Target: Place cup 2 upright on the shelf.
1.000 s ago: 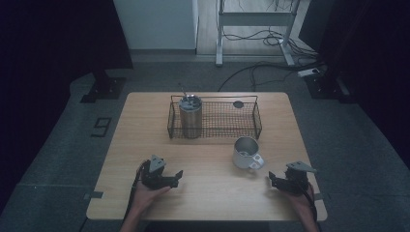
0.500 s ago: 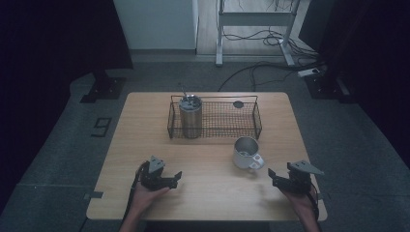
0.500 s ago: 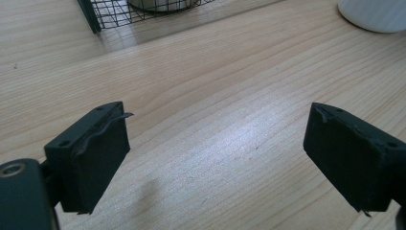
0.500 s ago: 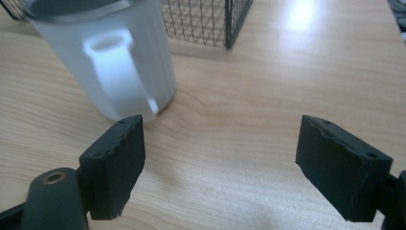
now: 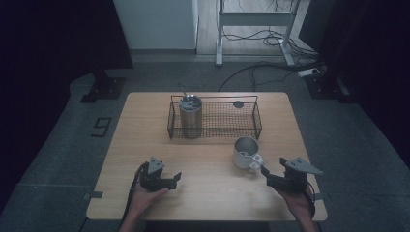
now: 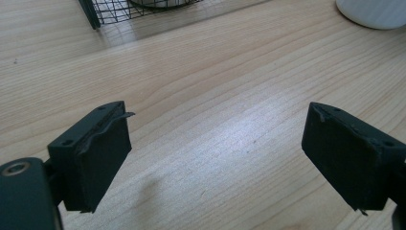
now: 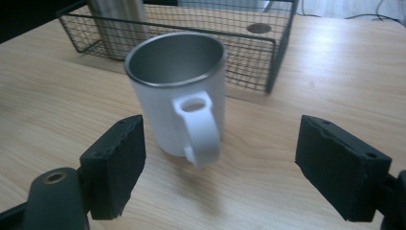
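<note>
Right claw (image 7: 220, 163) gaping wide, nothing gripped, aimed at white mug (image 7: 179, 96); mug handle (image 7: 198, 129) faces me, sits ahead of pads, no contact. Mug upright on table (image 5: 208, 159), just in front of wire basket (image 5: 215, 118). Steel canister (image 5: 190, 116) stands in basket's left end. Left claw (image 6: 215, 158) also apart, jaws just been closing in, only bare table between.
</note>
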`<state>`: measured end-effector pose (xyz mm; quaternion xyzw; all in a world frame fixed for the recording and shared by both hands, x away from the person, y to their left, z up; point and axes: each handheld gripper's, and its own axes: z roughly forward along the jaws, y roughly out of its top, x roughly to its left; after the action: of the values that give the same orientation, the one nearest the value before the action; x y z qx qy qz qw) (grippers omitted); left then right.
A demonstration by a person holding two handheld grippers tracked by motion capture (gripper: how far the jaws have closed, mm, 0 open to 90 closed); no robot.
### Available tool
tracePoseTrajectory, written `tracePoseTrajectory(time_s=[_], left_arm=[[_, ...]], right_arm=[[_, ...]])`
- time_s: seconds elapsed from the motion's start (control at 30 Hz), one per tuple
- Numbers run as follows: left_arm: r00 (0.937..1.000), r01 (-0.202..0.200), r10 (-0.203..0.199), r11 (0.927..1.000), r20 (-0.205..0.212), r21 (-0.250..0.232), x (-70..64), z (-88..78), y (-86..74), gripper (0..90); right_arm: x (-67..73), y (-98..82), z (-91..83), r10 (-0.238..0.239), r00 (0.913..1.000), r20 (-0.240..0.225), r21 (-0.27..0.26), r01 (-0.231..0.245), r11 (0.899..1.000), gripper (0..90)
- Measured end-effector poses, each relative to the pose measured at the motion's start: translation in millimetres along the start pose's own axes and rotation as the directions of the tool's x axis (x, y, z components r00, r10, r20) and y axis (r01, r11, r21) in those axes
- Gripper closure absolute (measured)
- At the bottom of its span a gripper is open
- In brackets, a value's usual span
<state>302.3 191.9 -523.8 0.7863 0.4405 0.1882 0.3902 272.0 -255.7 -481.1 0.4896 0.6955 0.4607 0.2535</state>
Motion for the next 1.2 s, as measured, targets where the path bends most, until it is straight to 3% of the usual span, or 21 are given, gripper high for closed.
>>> tracePoseTrajectory(time_s=[0.53,0.87,1.2], left_arm=[[1.0000,0.002,-0.002,0.9997,0.001,0.023,-3.7,1.3,-6.3,9.5],[0.9997,0.022,-0.022,0.9996,0.004,0.016,0.0,-4.1,-9.0,9.6],[0.9994,0.034,-0.034,0.9993,0.004,0.014,3.8,-5.6,-10.5,10.6]], right_arm=[[27.8,22.3,17.9,-0.062,0.9954,-0.073,0.029,0.064,0.997,12.9],[33.5,30.1,39.4,-0.086,0.9936,-0.073,0.076,0.091,0.993,10.9],[30.4,38.9,57.9,-0.075,0.9952,-0.063,0.090,0.081,0.993,9.3]])
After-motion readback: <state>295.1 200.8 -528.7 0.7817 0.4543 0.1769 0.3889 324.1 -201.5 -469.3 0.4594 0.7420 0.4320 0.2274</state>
